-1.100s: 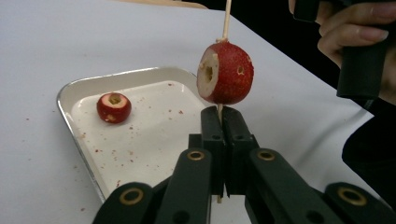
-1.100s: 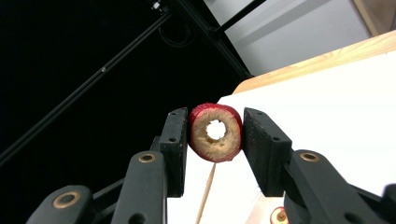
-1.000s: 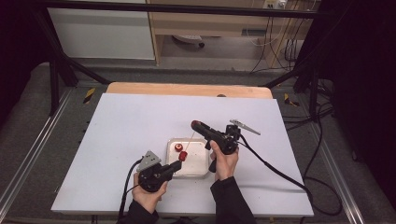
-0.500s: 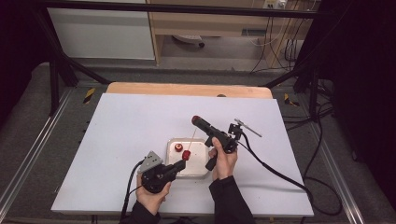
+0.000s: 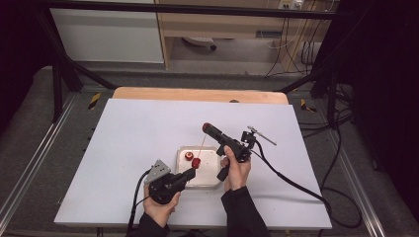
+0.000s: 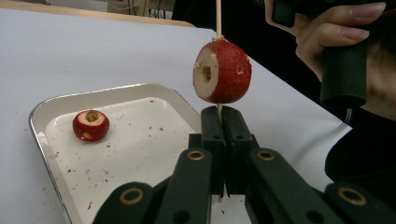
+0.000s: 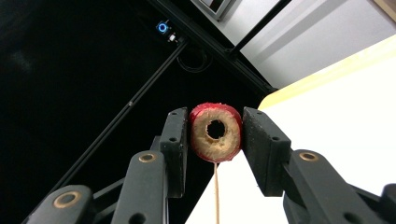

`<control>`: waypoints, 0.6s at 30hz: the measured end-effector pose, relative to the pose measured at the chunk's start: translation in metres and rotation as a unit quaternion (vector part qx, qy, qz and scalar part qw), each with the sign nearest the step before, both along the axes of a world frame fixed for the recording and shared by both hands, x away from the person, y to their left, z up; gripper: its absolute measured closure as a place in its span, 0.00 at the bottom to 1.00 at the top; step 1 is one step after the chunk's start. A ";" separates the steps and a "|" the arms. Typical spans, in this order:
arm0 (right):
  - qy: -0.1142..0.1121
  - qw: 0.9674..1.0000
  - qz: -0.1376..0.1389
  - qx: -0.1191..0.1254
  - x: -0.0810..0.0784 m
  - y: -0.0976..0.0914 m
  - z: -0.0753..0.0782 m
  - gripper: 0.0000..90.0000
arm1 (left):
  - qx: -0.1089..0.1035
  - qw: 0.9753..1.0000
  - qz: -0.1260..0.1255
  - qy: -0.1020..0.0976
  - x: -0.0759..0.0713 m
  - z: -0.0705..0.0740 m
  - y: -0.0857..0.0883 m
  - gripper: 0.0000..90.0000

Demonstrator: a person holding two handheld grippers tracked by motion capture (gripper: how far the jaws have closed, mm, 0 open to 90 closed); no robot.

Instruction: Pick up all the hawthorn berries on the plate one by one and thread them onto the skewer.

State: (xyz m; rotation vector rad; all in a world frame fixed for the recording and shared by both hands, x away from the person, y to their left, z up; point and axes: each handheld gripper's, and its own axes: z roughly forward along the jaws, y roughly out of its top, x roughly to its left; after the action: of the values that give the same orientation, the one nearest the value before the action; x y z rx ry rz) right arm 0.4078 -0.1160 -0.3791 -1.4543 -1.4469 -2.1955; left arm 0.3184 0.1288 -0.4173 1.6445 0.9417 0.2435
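Left claw (image 6: 219, 140) pinched together on skewer (image 6: 218, 18) base, beside tray (image 6: 37, 112). Cored fruit (image 6: 222, 71) threaded just above claw. Right claw (image 7: 215, 135) clamped on second fruit (image 7: 215, 132), apparently at skewer top. Third fruit (image 6: 90, 125) inside tray on table (image 5: 133, 123).

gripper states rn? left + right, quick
Left gripper: shut on the skewer, below a threaded red fruit.
Right gripper: shut on a cored red fruit at the skewer's top.

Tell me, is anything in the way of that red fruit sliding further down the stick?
Yes. One cored red fruit is already threaded low on the skewer, just above the left hand-held gripper pinching the stick's bottom. The fruit held in the right hand-held gripper sits at the top and would stop against it.
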 end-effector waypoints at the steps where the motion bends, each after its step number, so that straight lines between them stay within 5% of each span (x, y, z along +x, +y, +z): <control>1: -0.002 1.000 -0.001 -0.002 0.000 0.000 0.000 0.69 | 0.000 1.000 0.000 0.000 0.000 0.000 0.000 0.98; 18: -0.015 1.000 0.005 -0.020 -0.001 0.003 -0.004 0.69 | -0.008 1.000 0.006 0.006 0.002 0.002 0.001 0.98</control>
State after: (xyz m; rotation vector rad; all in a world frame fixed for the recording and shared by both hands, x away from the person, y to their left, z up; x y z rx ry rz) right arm 0.4066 -0.1133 -0.3833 -1.4286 -1.5137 -2.2039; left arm 0.3201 0.1294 -0.4151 1.6280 0.9615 0.2345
